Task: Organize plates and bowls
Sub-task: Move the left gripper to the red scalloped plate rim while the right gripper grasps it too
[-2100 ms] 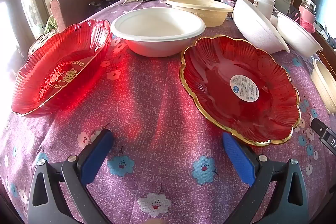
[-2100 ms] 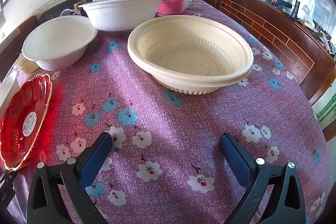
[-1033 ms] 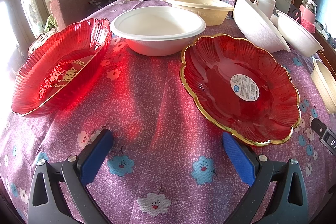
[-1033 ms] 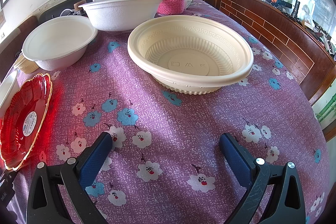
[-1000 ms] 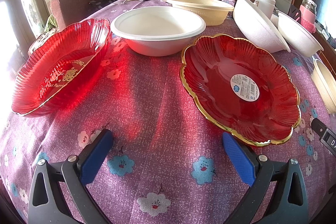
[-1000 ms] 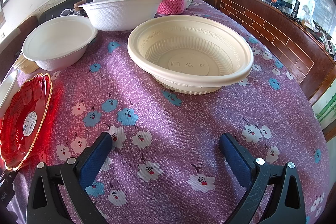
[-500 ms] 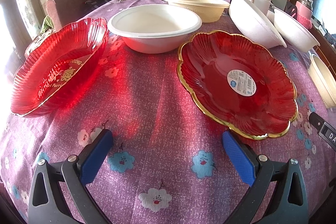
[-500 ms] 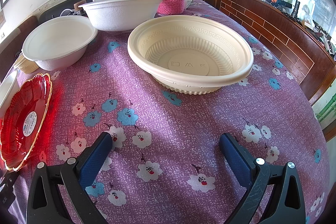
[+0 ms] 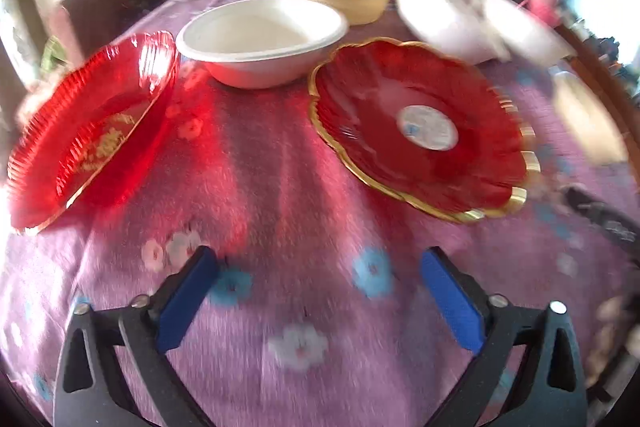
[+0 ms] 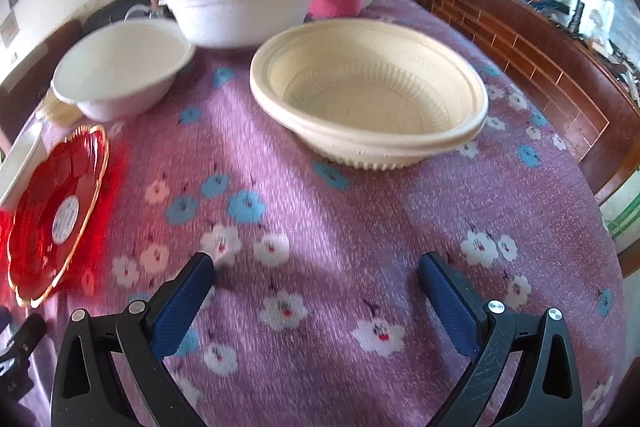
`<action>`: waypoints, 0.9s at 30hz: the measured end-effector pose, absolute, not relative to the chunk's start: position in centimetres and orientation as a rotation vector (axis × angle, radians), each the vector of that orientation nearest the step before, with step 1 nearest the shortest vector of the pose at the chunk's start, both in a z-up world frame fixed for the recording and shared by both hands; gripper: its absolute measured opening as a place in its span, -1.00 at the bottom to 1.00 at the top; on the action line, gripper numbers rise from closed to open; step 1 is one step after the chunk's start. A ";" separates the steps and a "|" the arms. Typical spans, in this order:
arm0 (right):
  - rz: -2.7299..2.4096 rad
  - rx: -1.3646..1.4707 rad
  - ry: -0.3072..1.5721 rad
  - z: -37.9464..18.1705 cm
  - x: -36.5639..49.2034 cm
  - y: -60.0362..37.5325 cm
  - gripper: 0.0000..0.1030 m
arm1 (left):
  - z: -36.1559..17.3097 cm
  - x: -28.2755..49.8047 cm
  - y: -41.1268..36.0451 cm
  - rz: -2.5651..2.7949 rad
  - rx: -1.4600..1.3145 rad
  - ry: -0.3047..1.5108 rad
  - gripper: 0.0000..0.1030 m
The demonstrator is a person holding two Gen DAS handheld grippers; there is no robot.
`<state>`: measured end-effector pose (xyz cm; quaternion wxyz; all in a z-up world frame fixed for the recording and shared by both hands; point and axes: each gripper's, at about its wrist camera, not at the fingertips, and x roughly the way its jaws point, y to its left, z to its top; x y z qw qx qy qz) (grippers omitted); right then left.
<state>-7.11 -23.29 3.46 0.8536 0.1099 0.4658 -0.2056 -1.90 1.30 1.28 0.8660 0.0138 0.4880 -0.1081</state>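
The left gripper (image 9: 318,269) is empty, its jaws wide but closing, near the gold-rimmed red plate (image 9: 420,127) on the desk (image 9: 280,187). The right gripper (image 10: 316,277) has wide, empty jaws before the cream bowl (image 10: 368,107). A pinch on the thin scalloped rim may slip and tip the plate.

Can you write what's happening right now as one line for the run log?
stage: start, nothing picked | left tongs: closing, nothing between | right tongs: open, empty | ahead: gold-rimmed red plate, cream bowl
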 end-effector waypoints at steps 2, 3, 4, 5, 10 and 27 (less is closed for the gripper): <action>-0.420 0.229 1.021 3.5 -7.5 -23.0 0.98 | 3.1 -3.4 2.5 -0.271 -0.007 0.978 0.85; -0.405 0.219 1.036 3.5 -7.7 -22.8 0.98 | 4.2 -4.0 3.0 -0.283 -0.013 0.943 0.85; -0.364 0.206 1.069 3.6 -8.0 -22.6 0.98 | 5.5 -4.6 3.8 -0.291 -0.020 0.898 0.85; -0.347 0.197 1.083 3.7 -8.0 -22.6 0.98 | 6.2 -4.9 4.3 -0.293 -0.024 0.875 0.85; -0.291 0.231 1.105 4.9 -10.2 -22.0 0.97 | 8.8 -3.9 7.4 -0.286 -0.082 0.857 0.85; -0.043 0.318 0.924 5.7 -1.6 -17.3 0.72 | 3.7 4.1 3.1 -0.359 -0.198 1.102 -0.19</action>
